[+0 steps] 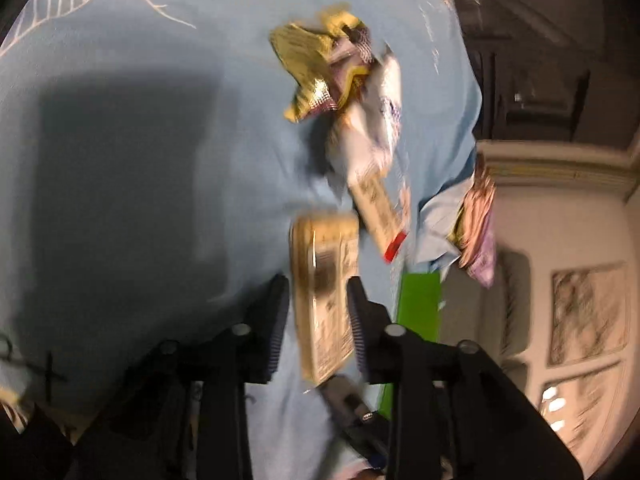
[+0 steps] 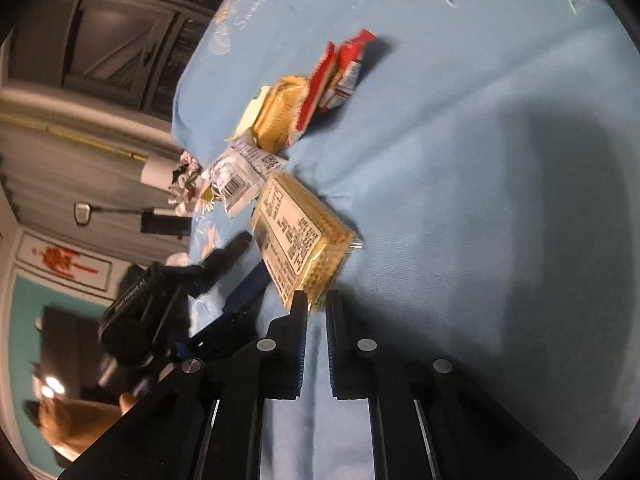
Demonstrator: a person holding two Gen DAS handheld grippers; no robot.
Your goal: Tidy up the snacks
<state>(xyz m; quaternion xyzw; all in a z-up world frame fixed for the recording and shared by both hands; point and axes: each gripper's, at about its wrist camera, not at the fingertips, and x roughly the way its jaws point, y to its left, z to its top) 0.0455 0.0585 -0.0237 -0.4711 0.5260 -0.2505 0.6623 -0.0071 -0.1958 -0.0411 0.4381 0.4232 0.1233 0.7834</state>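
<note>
Cracker pack (image 2: 302, 236), a clear-wrapped yellow block with a printed label, sits at the centre of both views on the pale blue printed cloth (image 2: 460, 200). In the right wrist view the right gripper (image 2: 317, 300) has its jaws drawn almost together on the near corner of the pack's wrapper, so it seems to hold only that thin edge, not the body.

In the left wrist view the left gripper (image 1: 318, 292) stands partly open with the cracker pack (image 1: 326, 292) between its fingers; a gap shows on the left side, and blur hides whether the right pad touches it. I judge that it is not clamped.

Further out in the right view, a white packet with a barcode (image 2: 236, 180) lies touching the pack's far end, then a yellow biscuit packet (image 2: 280, 114) and a red-and-white packet (image 2: 340, 72) toward the top centre. The left view shows a crumpled gold wrapper (image 1: 316, 68) at the top centre, a white pouch (image 1: 376, 120) below it, and a pink-purple packet (image 1: 478, 228) at the cloth's right edge.

The risk is the slim hold. A pinch on the wrapper's corner could let the pack swing, tear the film or slip free if lifted. Both grippers acting on one pack could also twist it and crack the crackers, or push it into the white packet.
</note>
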